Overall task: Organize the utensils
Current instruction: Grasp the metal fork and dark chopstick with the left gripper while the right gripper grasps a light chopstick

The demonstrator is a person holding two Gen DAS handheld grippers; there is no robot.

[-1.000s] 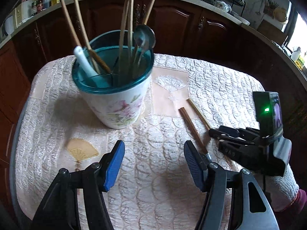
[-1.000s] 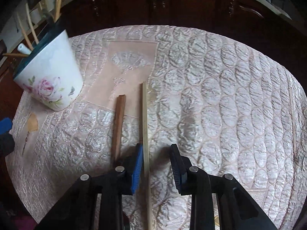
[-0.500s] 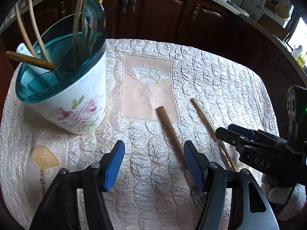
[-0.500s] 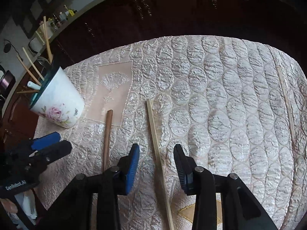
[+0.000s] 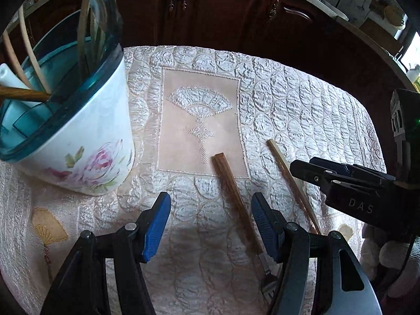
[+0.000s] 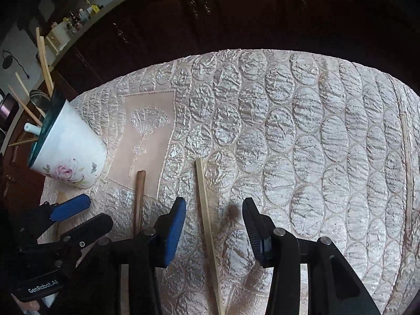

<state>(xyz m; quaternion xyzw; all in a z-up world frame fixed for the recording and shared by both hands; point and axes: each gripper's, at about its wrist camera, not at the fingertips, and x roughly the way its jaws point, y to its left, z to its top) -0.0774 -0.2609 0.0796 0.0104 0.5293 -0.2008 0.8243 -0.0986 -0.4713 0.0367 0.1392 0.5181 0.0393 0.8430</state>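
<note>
On your far left stands the white flower-painted utensil holder with a teal plastic insert point(image 5: 86, 141), upright on the quilted pale pink tablecloth point(image 5: 288, 99); wooden sticks, a white handle and a metal spoon rise out of it. Just right of it, your left gripper point(image 5: 210, 218) hangs over the cloth with its blue-padded fingers point(image 5: 155, 223) spread apart and nothing pressed between them. The dark brown wooden-handled utensil point(image 5: 233, 197) lies flat on the cloth, running down toward that gripper's right finger, its upper end on the embroidered fan panel point(image 5: 199, 120); its metal lower end shows beside that finger.

Next comes the pale bamboo chopstick point(image 6: 207, 218), flat on the cloth and nearly parallel to the brown utensil. Your right gripper point(image 6: 214, 228) straddles it: the fingers have just been opening, and they stand apart on either side of the chopstick without touching it. Far right, near the cloth's edge, lies another thin pale stick point(image 6: 407, 162), well apart from everything else.
</note>
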